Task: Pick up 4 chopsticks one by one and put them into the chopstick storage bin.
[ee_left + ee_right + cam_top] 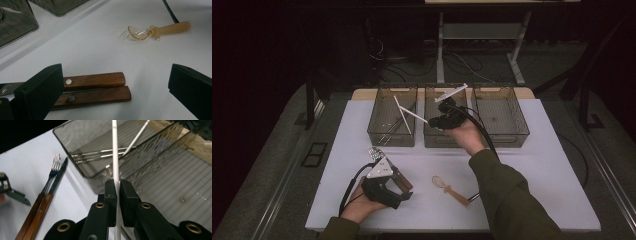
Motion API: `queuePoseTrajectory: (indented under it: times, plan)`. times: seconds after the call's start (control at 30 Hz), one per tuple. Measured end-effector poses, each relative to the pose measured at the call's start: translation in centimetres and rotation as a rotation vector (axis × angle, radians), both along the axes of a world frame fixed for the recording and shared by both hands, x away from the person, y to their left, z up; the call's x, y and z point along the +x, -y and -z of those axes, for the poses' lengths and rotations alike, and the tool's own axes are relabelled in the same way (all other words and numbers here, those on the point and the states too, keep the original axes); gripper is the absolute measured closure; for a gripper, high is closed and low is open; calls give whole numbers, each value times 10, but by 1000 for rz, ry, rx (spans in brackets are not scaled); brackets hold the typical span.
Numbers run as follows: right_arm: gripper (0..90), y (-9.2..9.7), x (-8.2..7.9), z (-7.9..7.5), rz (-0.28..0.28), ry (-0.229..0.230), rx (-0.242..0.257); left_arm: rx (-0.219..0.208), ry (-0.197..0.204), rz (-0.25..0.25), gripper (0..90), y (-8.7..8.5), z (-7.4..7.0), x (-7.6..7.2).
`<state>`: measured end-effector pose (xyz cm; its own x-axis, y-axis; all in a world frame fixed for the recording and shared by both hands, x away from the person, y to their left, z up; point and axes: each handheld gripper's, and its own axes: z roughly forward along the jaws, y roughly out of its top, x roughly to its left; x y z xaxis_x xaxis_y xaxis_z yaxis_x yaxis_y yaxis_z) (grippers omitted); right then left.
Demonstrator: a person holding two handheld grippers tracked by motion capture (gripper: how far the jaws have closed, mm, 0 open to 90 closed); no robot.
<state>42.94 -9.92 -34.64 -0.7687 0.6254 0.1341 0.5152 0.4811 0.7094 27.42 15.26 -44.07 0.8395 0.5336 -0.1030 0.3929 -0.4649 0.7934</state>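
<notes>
Your right gripper [117, 191] pinches a white chopstick [114, 150] over the middle bin [445, 140]; lower and release it there. Left gripper [112, 92], jaws wide, nothing held, waits by the wooden-handled fork and knife [96, 86].

Right gripper [117, 187] clamped, arm outstretched; left gripper [115, 85] wide apart.
</notes>
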Motion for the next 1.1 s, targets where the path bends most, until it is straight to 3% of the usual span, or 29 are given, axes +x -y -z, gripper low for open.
queuePoseTrajectory:
  times: [0.17, 0.53, 0.83, 1.1]
  plan:
    - [847, -16, 11, -4, 3, -4, 2, 1, -2, -2, 0, 0, 0, 0]
    - [847, -59, 38, -5, 23, 1, -47, -3, -4, 3, 0, 1, 1, 1]
    - [847, -90, 65, 4, 74, -23, -89, 8, -3, 3, 0, 2, 1, 1]
    - [847, -107, 83, 16, 110, -48, -96, 2, -2, 6, 0, 2, 1, 1]
